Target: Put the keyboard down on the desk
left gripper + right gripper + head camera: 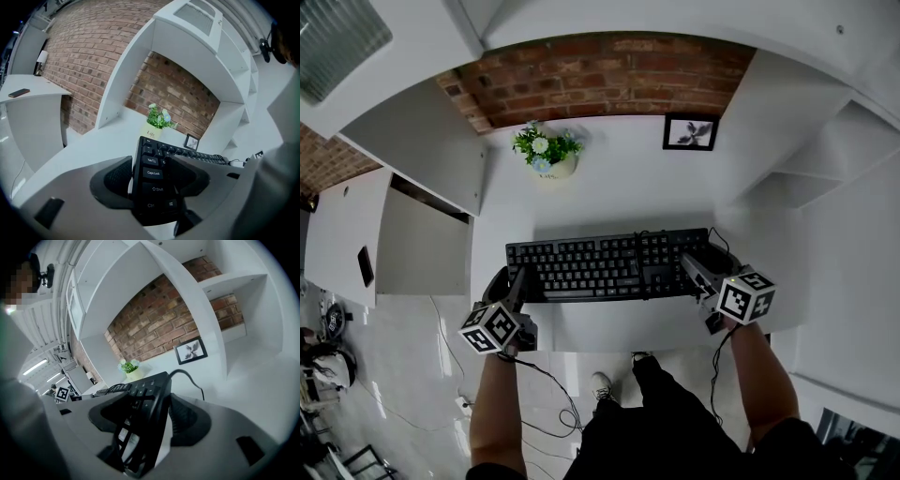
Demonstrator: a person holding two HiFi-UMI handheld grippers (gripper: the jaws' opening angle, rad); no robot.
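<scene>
**A:** Both ends are pinched. The left tongs point(517, 277) are clamped on the keyboard point(600, 265) at the Caps Lock and Shift end, and the right tongs point(690, 268) on the number-pad end.

**B:** So what could go wrong?

**A:** Each pair bites only a thin edge. If one lets go before the other, I'd guess that end drops and smacks the desk point(609, 197), or the board twists in the other grip. The cable point(188, 377) loops off the back right corner too, so it could snag.

**B:** Is it down yet?

**A:** Can't say whether it's resting or just above. It sits level across the front of the desk, well apart from the flower pot point(546, 152) and picture frame point(690, 132) at the back. It's close to the front edge, so a careless release might tip it off.

**B:** And the keyboard itself?

**A:** Black, full-size, long and flat, with white lettering. It looks like stiff, light plastic.
</scene>
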